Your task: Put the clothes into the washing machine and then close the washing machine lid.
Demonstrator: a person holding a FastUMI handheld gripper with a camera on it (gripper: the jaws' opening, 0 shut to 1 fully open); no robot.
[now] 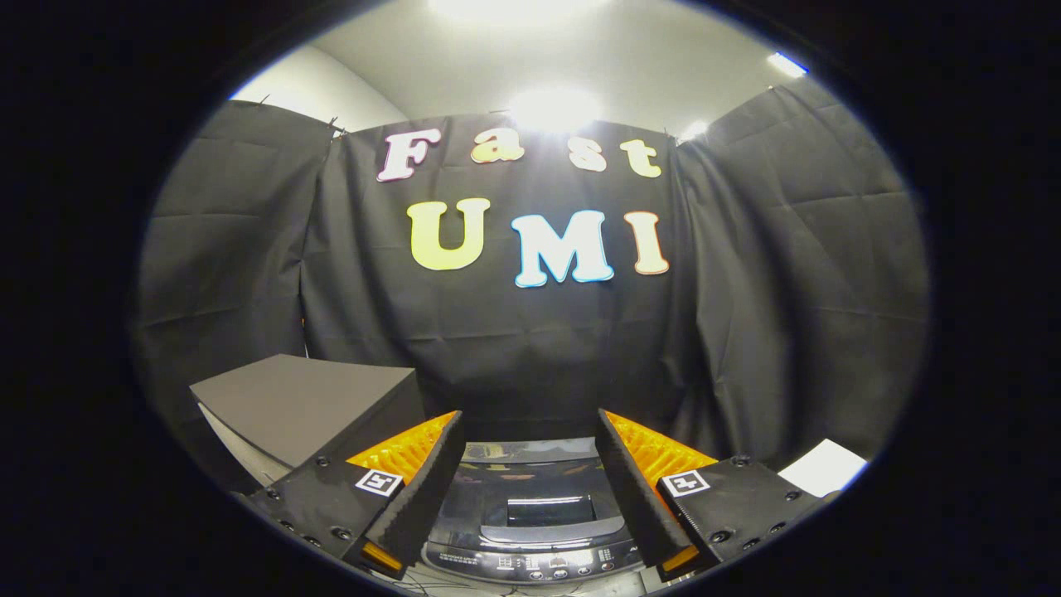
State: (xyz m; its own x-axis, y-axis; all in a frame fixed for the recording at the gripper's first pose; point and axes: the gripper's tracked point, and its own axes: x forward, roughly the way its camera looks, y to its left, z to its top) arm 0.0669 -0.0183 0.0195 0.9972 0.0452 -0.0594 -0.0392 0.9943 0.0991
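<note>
A dark top-loading washing machine (pixel 530 510) sits low, between and just beyond my fingers. Its lid (pixel 543 506) lies flat with a small window in it, and a row of buttons runs along its near panel (pixel 535 568). My gripper (pixel 526 431) hangs above the machine, open, with nothing between its fingers. I see no clothes from here.
A grey flat-topped box or cabinet (pixel 302 402) stands left of the machine, behind my left finger. A white flat surface (pixel 823 467) shows to the right beyond my right finger. Black cloth walls close the booth on three sides behind the machine.
</note>
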